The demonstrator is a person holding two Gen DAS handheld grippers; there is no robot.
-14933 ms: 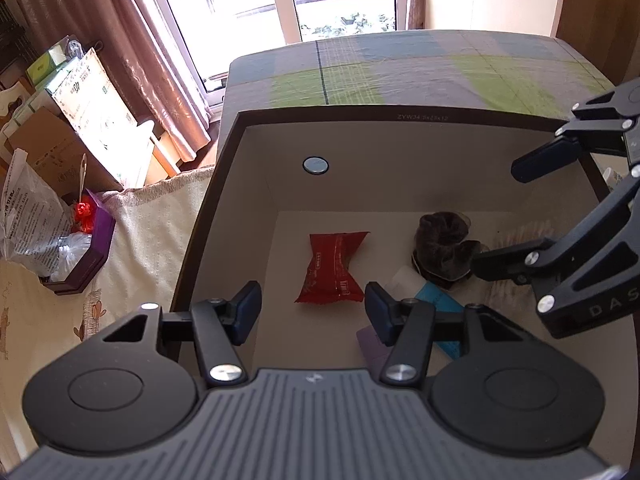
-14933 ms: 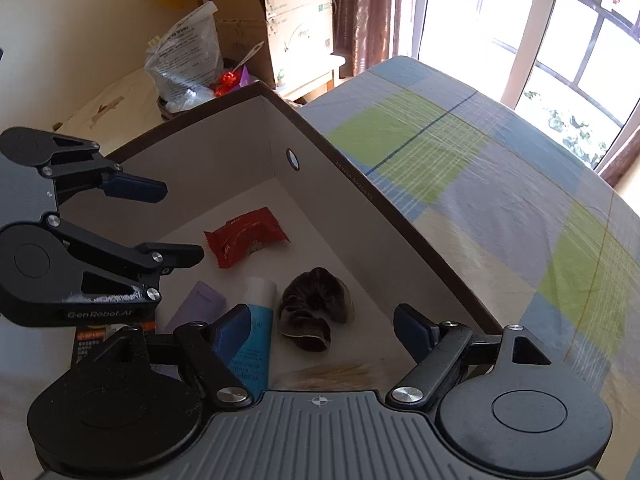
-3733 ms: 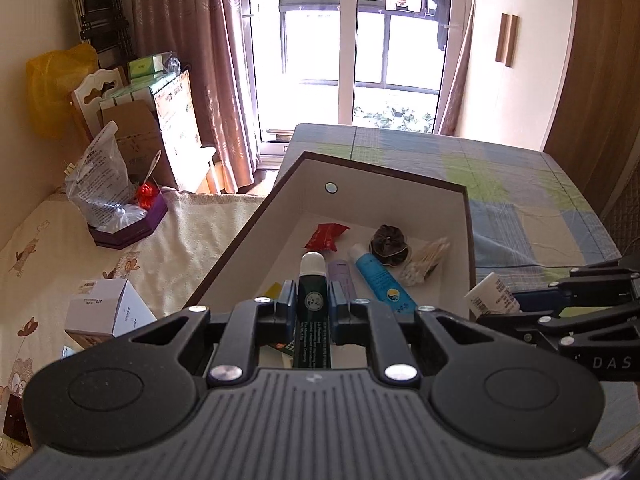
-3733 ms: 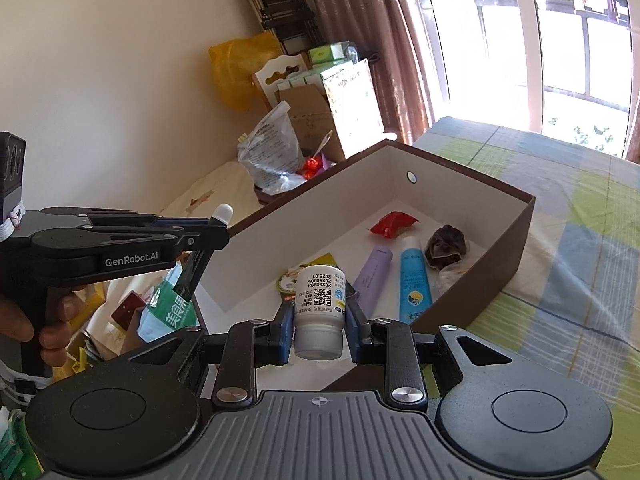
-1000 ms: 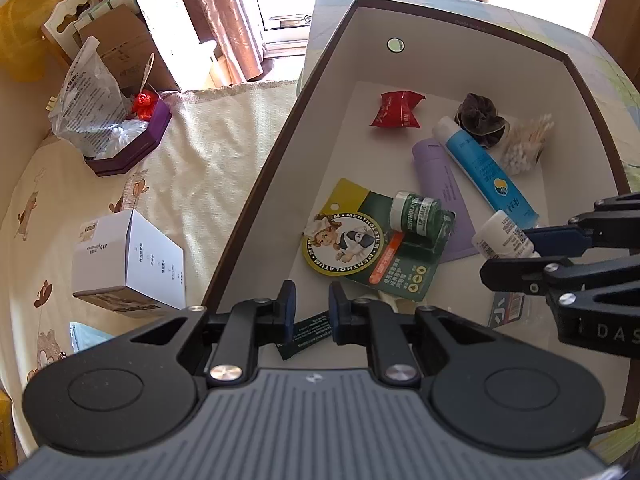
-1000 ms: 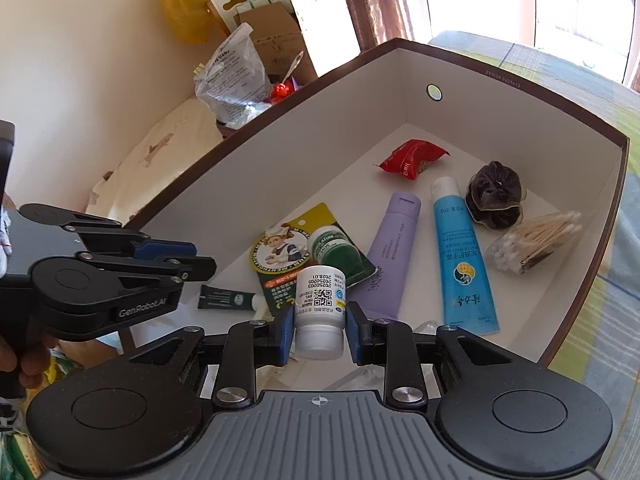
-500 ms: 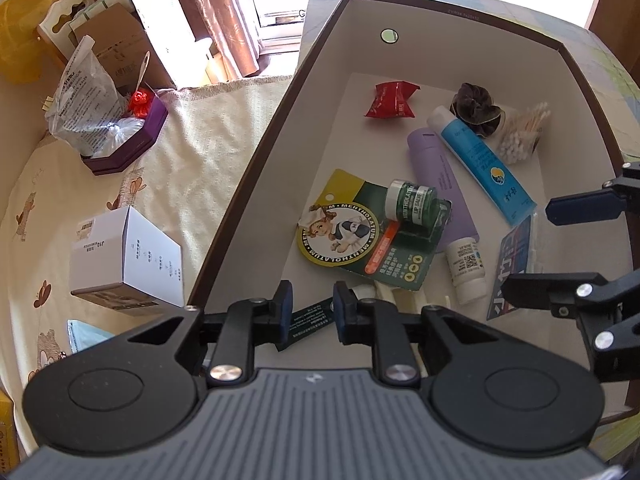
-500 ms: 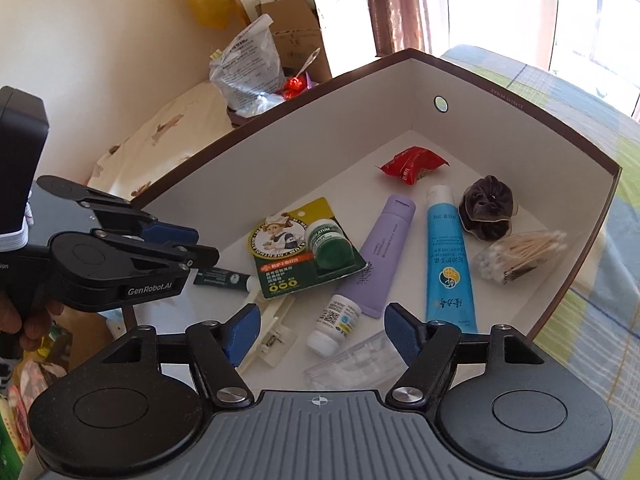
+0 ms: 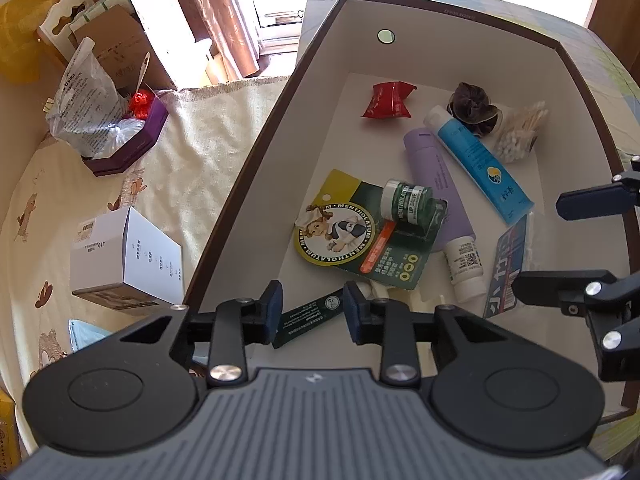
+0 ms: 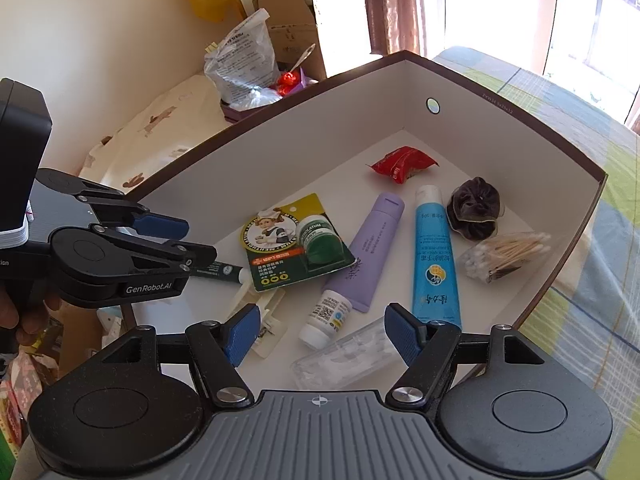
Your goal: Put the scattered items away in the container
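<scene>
The brown box with white walls (image 9: 300, 128) (image 10: 320, 136) holds a red packet (image 9: 388, 100), a dark scrunchie (image 9: 474, 108), a blue tube (image 9: 480, 164), a purple tube (image 9: 436, 184), cotton swabs (image 9: 520, 132) and a lip balm card (image 9: 352, 236). My left gripper (image 9: 312, 312) (image 10: 200, 240) is open above a dark green tube (image 9: 308, 318) (image 10: 216, 270) lying on the box floor. My right gripper (image 10: 324, 334) (image 9: 560, 246) is open over the near end. Under it lies a white bottle (image 10: 326, 316) (image 9: 464, 264), free of the fingers.
A clear pack (image 10: 348, 356) and a blue-and-white packet (image 9: 506, 264) lie at the box's near end. A white carton (image 9: 128, 256) and a purple tray with a plastic bag (image 9: 120, 148) sit on the cream cover to the left. A checked bedspread (image 10: 580, 240) lies right.
The right gripper let go of the white bottle, which now lies on the box floor. The left jaws have widened above the green tube. Both grippers have drawn back a little.
</scene>
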